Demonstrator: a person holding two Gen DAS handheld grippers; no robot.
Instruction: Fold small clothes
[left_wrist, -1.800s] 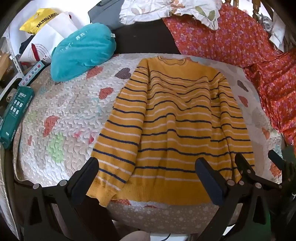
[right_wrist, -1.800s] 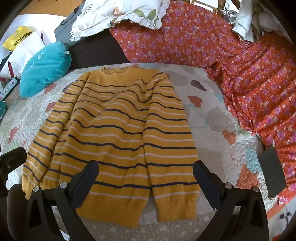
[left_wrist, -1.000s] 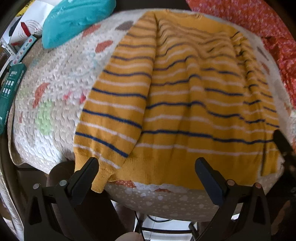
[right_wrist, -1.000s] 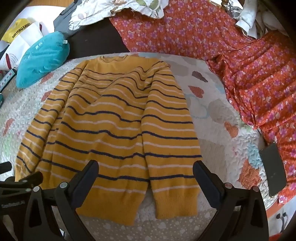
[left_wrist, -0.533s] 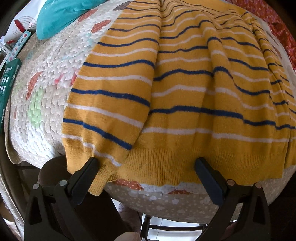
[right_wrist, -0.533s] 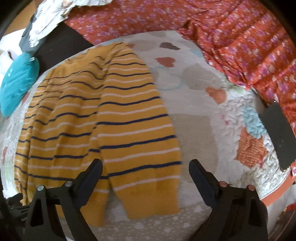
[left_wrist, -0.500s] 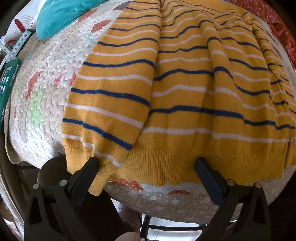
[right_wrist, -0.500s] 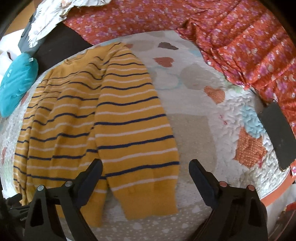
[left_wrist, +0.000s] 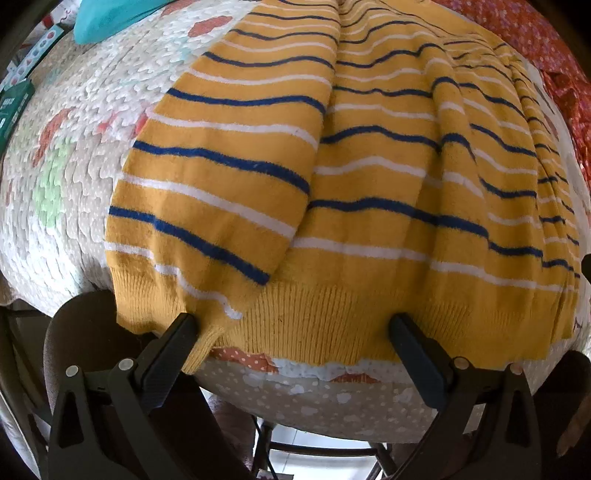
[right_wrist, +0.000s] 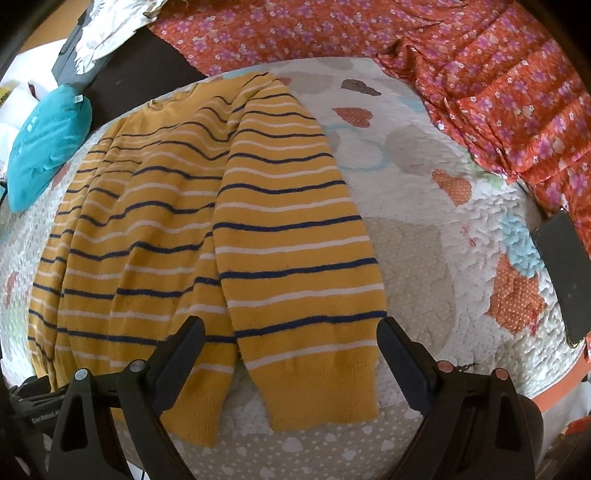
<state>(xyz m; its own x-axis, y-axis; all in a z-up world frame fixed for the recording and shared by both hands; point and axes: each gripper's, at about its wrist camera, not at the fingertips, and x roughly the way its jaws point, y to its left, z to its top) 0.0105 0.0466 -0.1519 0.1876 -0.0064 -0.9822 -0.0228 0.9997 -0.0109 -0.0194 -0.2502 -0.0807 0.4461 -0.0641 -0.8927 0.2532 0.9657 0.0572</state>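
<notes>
A yellow sweater (left_wrist: 369, 184) with navy and white stripes lies flat on a quilted table cover, both sleeves laid down along the body. My left gripper (left_wrist: 291, 332) is open, its fingers astride the ribbed bottom hem (left_wrist: 325, 317) at the near left corner; the left fingertip touches the left sleeve cuff (left_wrist: 207, 339). In the right wrist view the sweater (right_wrist: 192, 240) fills the left half. My right gripper (right_wrist: 291, 336) is open over the right sleeve's cuff (right_wrist: 317, 380), fingers either side of it.
A teal cushion (right_wrist: 44, 144) lies at the far left of the quilt (right_wrist: 424, 258). Orange floral fabric (right_wrist: 480, 81) is piled at the far right. A dark phone (right_wrist: 565, 280) lies at the quilt's right edge. The table's near edge (left_wrist: 314, 395) drops off just under the hem.
Both grippers have come down and forward to the sweater's near edge. The left one now reaches the hem; the right one now frames the right cuff.
</notes>
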